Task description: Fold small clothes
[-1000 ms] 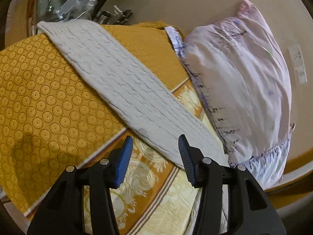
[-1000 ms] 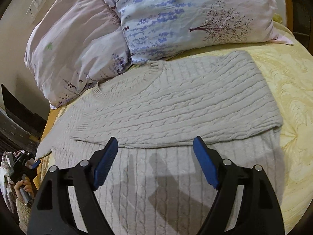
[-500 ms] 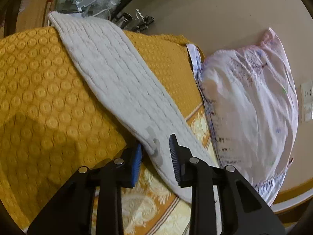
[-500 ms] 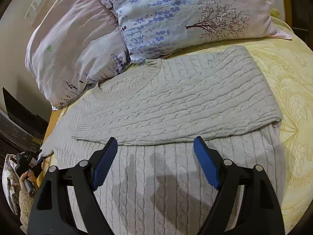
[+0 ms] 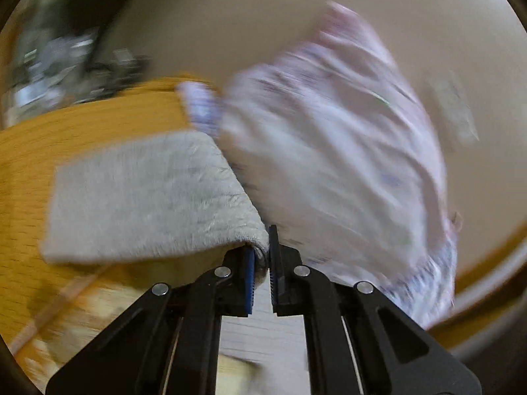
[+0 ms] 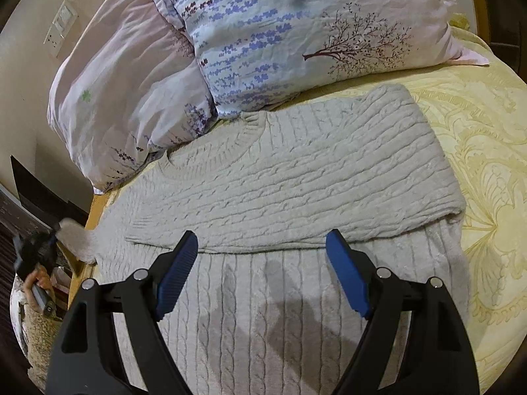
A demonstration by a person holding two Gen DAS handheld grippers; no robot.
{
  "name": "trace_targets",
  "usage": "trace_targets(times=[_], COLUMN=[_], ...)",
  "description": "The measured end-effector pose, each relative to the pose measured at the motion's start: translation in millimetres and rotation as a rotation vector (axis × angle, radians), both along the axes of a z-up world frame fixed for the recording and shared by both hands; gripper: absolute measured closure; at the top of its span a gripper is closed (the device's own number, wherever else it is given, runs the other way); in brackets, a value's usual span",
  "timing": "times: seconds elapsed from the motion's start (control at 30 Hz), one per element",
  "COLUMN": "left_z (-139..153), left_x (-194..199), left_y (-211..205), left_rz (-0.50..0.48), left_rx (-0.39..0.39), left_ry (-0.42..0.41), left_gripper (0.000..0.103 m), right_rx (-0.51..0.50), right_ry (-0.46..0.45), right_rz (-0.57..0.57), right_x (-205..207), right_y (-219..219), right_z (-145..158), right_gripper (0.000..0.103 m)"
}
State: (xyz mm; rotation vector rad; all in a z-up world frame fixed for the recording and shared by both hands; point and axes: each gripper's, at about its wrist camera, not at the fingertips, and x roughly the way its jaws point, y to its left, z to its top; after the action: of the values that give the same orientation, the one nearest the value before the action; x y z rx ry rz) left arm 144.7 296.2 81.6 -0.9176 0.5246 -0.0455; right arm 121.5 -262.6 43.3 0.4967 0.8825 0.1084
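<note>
A grey cable-knit sweater (image 6: 296,177) lies flat on the bed, one sleeve folded across its body. My right gripper (image 6: 263,270) is open and empty, hovering over the sweater's lower body. My left gripper (image 5: 262,263) is shut on the other sleeve (image 5: 148,194) and holds it lifted off the bed; the left wrist view is blurred. In the right wrist view the left gripper (image 6: 36,250) shows at the far left with the sleeve end (image 6: 77,240) raised at the bed's edge.
Two floral pillows (image 6: 296,33) (image 6: 131,98) lie against the wall behind the sweater. The bed has a yellow patterned cover (image 6: 487,151) with an orange border (image 5: 82,125). Clutter (image 5: 59,62) sits beyond the bed's left side.
My left gripper has shut on the sleeve and lifted it, swinging it up off the orange cover. My right gripper has stayed open over the sweater.
</note>
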Motion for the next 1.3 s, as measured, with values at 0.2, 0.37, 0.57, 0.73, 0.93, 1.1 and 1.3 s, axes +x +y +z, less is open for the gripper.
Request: trace_targets(times=[0.2, 0.37, 0.57, 0.73, 0.93, 1.1, 1.3], left_z=[25, -12, -54, -42, -31, -51, -81], left_x=[31, 48, 59, 41, 18, 25, 32], left_y=[-131, -237, -293, -277, -196, -164, -153], left_rz=[-0.337, -0.577, -0.704, -0.723, -0.562, -0.487, -0.490], left_rx=[0.077, 0.142, 0.214, 0.221, 0.243, 0.233, 0.181], left_ry=[-0.093, -0.001, 0.132, 0.105, 0.045, 0.148, 0.241], left_gripper=[0.097, 0.097, 0.095, 0.045, 0.044, 0.052, 0.059], right_rx=[-0.006, -0.014, -0.061, -0.153, -0.297, -0.372, -0.559], right_ry=[-0.012, -0.005, 0.001, -0.051, -0.200, -0.269, -0.237], right_rz=[-0.015, -0.022, -0.002, 0.096, 0.359, 0.561, 0.698], right_x=[-7, -12, -13, 0, 14, 40, 61], right_y=[-6, -8, -5, 24, 102, 183, 245], right_z=[4, 3, 11, 34, 57, 52, 20], right_gripper=[0.023, 0.023, 0.023, 0.023, 0.036, 0.048, 0.051])
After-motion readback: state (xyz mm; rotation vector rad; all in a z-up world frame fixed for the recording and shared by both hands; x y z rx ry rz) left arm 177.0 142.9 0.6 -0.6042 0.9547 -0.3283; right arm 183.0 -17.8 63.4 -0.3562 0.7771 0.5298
